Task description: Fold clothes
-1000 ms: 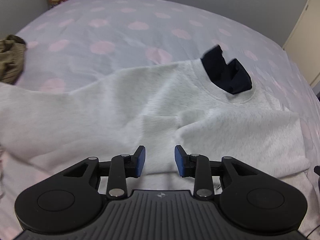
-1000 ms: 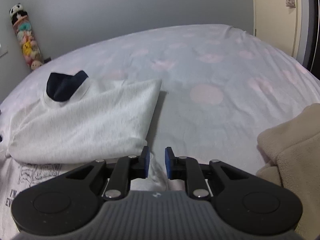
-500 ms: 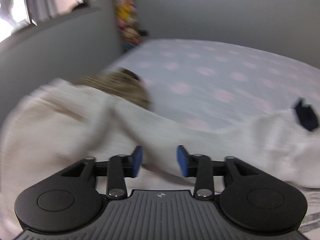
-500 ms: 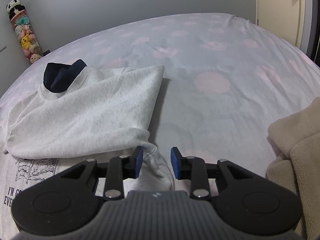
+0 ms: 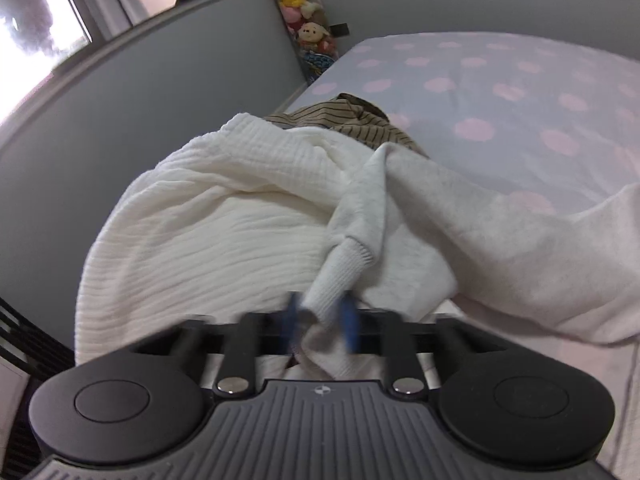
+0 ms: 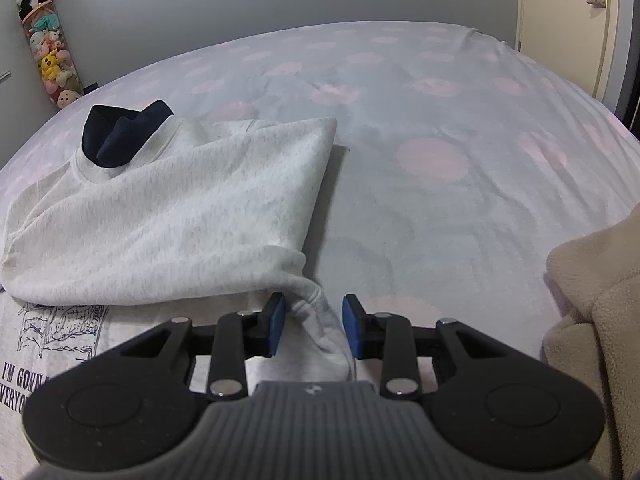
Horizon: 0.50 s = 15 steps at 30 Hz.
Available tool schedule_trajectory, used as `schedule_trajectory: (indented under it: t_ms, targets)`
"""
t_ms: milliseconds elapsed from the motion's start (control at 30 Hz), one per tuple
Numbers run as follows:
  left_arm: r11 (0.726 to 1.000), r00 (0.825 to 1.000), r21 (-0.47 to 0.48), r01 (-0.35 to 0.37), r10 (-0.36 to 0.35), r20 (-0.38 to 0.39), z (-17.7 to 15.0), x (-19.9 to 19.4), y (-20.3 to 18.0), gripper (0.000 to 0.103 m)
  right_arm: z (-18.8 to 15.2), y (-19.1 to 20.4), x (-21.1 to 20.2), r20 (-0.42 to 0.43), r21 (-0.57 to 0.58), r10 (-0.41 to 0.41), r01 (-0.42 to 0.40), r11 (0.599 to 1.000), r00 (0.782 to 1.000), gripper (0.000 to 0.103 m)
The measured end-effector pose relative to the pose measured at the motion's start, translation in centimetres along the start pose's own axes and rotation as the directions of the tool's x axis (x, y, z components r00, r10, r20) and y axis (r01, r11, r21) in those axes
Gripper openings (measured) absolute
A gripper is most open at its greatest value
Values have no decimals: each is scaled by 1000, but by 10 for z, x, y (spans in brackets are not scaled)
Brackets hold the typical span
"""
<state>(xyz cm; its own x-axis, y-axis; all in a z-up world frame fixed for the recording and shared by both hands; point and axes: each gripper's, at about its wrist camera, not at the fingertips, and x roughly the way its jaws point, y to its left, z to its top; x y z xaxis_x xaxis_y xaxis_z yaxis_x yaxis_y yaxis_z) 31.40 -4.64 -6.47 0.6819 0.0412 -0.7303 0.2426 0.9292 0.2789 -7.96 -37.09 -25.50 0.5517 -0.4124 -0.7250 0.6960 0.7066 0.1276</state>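
Observation:
A light grey sweatshirt (image 6: 168, 216) with a dark navy inner collar (image 6: 120, 136) lies partly folded on the bed. Its left sleeve (image 5: 460, 216) stretches toward my left gripper (image 5: 322, 322), and the ribbed cuff (image 5: 340, 272) lies between the blurred blue pads, which are close around it. My right gripper (image 6: 314, 326) is open, its pads on either side of the sweatshirt's bottom corner (image 6: 320, 332), apart from it.
A cream ribbed knit (image 5: 224, 216) and a brown striped garment (image 5: 352, 120) lie at the bed's left edge by the wall. A printed white T-shirt (image 6: 52, 340) lies under the sweatshirt. A beige fleece (image 6: 596, 300) sits at the right. Polka-dot bedsheet (image 6: 432, 120) stretches behind.
My left gripper swung left from the sweatshirt body to the sleeve cuff and its pads closed in around it. My right gripper opened wider and moved forward around the sweatshirt's corner.

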Motion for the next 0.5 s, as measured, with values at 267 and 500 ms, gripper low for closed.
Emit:
schedule_trajectory:
  t_ms: [267,500]
  targets:
    - [985,990,97,140,-140,-1,62,-72,-20,3,1,1,-1,9,7,6,-6,1000,1000,35]
    - [931,951,204,302,-278,-138,143,-157,-77,3,3,-3,-6,31,34,41,-42,999,999,35]
